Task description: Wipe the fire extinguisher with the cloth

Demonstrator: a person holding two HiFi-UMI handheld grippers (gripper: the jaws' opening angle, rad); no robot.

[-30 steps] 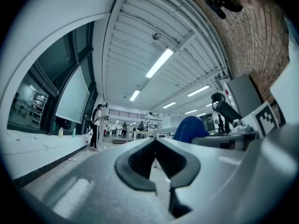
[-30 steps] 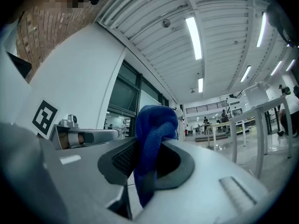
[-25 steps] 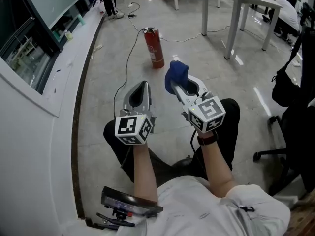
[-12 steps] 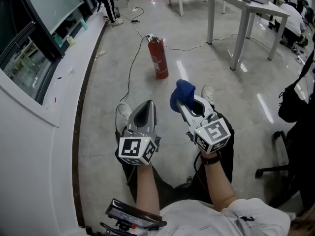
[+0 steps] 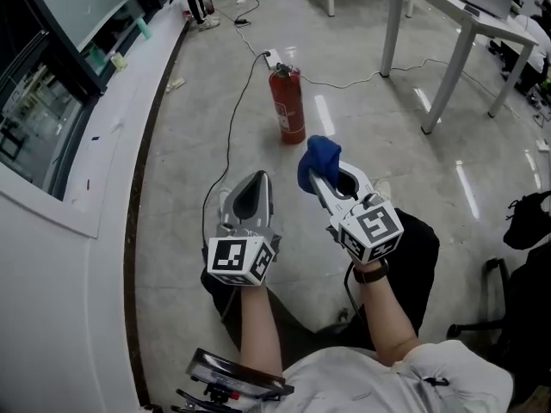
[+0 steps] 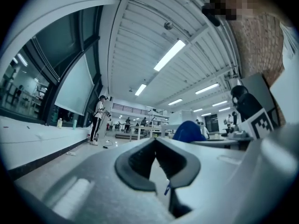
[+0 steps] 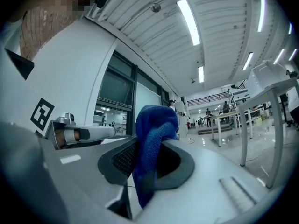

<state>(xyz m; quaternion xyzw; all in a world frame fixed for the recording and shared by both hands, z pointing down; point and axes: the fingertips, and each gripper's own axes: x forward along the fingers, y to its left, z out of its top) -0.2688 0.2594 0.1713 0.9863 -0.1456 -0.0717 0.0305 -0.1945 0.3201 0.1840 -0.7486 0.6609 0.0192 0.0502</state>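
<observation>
I list from my remote seat:

- Fire extinguisher (image 5: pixel 289 106): upright on the floor (image 5: pixel 189 101), ahead of both grippers and well apart from them.
- Cable (image 5: pixel 231 119): on the floor, left of the extinguisher.
- Left gripper (image 5: pixel 258 179): beside the right gripper (image 5: pixel 320 177).
- Cloth (image 5: pixel 317 162): between the right gripper's jaws.
- Ledge (image 5: pixel 103 170): far left.
- Table (image 5: pixel 448 24): beyond, right.

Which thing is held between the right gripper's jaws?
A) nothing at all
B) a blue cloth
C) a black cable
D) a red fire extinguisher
B: the right gripper view shows the blue cloth pinched between the jaws of the right gripper, while the fire extinguisher stands apart on the floor ahead.
</observation>
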